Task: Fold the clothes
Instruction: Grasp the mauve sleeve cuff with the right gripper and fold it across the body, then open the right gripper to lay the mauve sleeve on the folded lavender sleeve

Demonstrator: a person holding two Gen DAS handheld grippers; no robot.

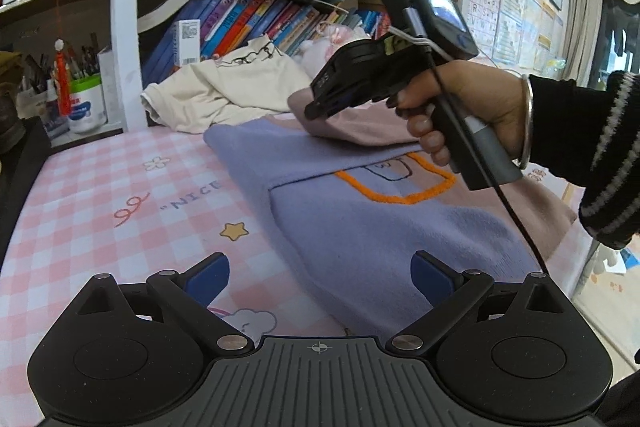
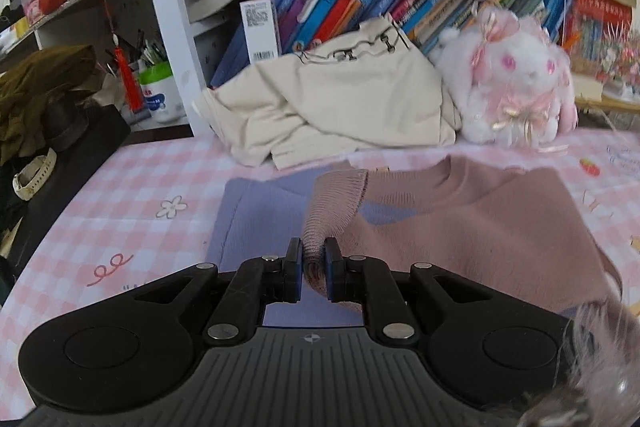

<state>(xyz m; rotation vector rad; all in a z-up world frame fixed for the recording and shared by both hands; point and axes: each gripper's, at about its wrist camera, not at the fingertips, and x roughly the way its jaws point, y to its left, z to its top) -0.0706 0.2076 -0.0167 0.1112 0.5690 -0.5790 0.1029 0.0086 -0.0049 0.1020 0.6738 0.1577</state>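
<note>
A: Between the fingers (image 2: 294, 267) is a ribbed pink sleeve (image 2: 334, 203). The sweater (image 2: 460, 235) beyond is pink and lilac.
B: Ahead of the other fingers (image 1: 208, 277) its lilac side (image 1: 360, 227) has an orange outline. The cloth (image 1: 100, 179) is pink-and-white check.

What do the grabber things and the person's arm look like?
Each gripper is black, with a ribbed grey base bearing a small crosshair mark, silver pivot pins and blue finger pads. The right gripper has a pistol handle, a small screen unit with a green light, and a black cable. The right hand wears a silver bangle and a black sleeve with pale stripes.
</note>
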